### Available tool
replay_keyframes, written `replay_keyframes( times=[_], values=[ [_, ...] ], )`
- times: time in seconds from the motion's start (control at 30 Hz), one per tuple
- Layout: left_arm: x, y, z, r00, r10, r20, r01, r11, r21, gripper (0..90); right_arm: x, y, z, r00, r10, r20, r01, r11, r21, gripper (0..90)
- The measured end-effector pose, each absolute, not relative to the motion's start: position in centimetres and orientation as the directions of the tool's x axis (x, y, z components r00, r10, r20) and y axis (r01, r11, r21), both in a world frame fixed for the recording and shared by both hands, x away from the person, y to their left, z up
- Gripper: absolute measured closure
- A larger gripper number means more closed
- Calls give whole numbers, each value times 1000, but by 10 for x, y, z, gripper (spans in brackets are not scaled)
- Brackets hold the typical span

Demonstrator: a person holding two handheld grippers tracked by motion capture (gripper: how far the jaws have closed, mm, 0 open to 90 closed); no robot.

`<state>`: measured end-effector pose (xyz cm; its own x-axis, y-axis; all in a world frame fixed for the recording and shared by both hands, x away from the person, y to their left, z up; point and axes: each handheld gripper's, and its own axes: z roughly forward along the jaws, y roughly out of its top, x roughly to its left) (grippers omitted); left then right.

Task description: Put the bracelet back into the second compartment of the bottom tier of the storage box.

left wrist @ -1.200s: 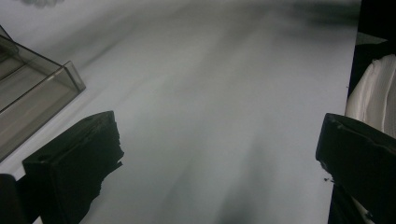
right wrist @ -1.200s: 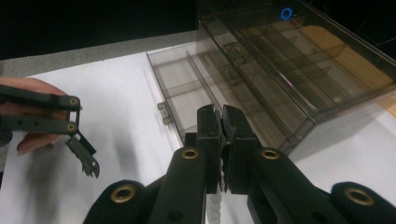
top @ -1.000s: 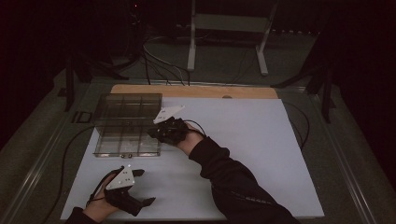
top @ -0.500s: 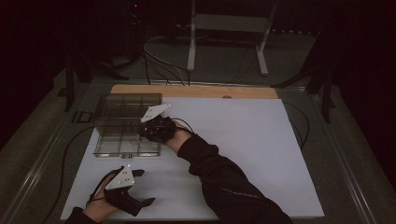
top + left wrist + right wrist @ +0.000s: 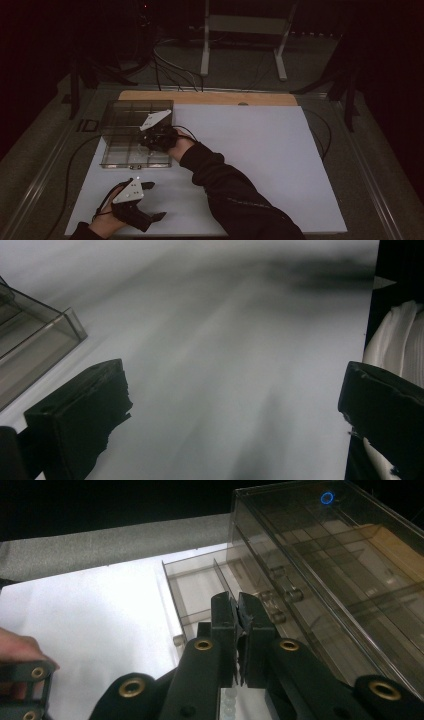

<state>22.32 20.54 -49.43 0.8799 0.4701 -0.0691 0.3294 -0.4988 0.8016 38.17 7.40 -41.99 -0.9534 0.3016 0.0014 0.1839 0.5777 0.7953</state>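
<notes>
1. High view: right gripper [image 5: 156, 136] sits over the clear compartment box [image 5: 127, 125] at the bench's [image 5: 260, 150] left, jaws clenched together, nothing visibly between them.
2. Left gripper [image 5: 145, 212] rests near the front edge, jaws released.

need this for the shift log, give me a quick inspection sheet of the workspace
surface: white table top with a wooden strip along the far edge, bare apart from the box
job's things: clear compartment box at the far left, a drawer pulled out of it, seen in the right gripper view
clutter: nothing seen
grippers: right gripper over the box, jaws closed together, whether they pinch anything cannot be told; left gripper at the near left edge, jaws wide apart, holding nothing
cables: black cable looping off the table's left side
surroundings: dark room, white frame stand behind the table
</notes>
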Motion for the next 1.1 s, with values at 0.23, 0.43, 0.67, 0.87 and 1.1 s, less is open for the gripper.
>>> replay_keyframes(
  times=[0.23, 0.43, 0.67, 0.87, 1.1],
  values=[
    [223, 206, -494, 880, 469, -74, 331, -496, 803, 2, 385, 85, -425, -956, 292, 0, 179, 586, 790, 876],
    [223, 206, -494, 883, 462, -77, 329, -494, 805, 2, 387, 94, -430, -961, 275, -3, 167, 593, 787, 876],
    [223, 206, -494, 883, 463, -78, 328, -491, 807, 2, 390, 106, -437, -962, 272, 1, 170, 598, 784, 876],
    [223, 206, -494, 883, 462, -77, 327, -490, 808, 2, 392, 115, -448, -964, 267, 11, 177, 607, 775, 876],
    [223, 207, -494, 884, 460, -78, 326, -491, 808, 2, 392, 124, -459, -964, 265, 7, 177, 623, 762, 876]
  ],
)
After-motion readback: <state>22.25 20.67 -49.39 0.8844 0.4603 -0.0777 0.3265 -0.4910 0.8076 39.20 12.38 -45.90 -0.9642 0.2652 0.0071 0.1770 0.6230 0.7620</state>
